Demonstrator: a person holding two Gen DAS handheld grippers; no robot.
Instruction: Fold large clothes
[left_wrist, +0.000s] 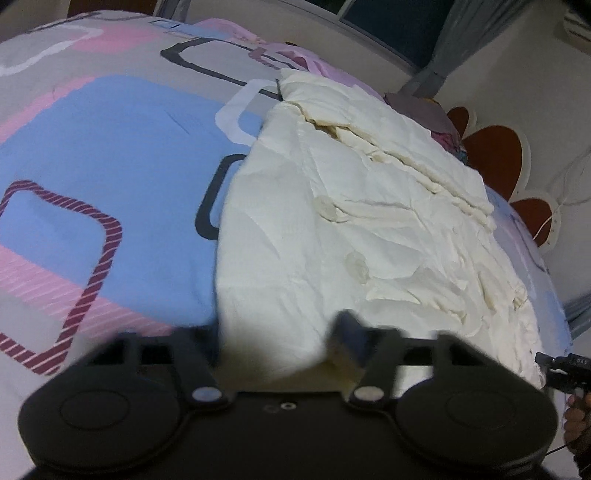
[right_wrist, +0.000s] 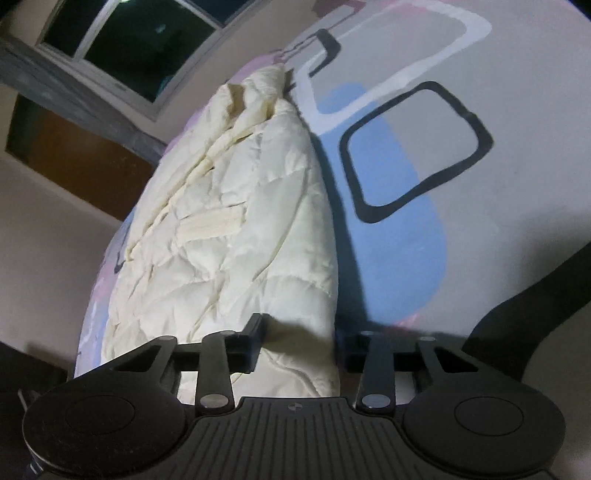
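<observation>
Cream quilted jacket lay creased on patterned bedsheet, hem pinched by left gripper and right gripper; only the right view showed a window.

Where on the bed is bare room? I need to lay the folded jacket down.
The patterned bedspread beside the cream puffer jacket lies bare, out to its far pink-and-grey edge. It is crowded beyond the jacket's collar, where pink clothes are heaped.

- The left gripper fills the bottom of its frame, angled downward, jaws pinched onto cream fabric (fingers blurred).
- The right gripper, at the bottom too, clamps a fold of the same fabric.
</observation>
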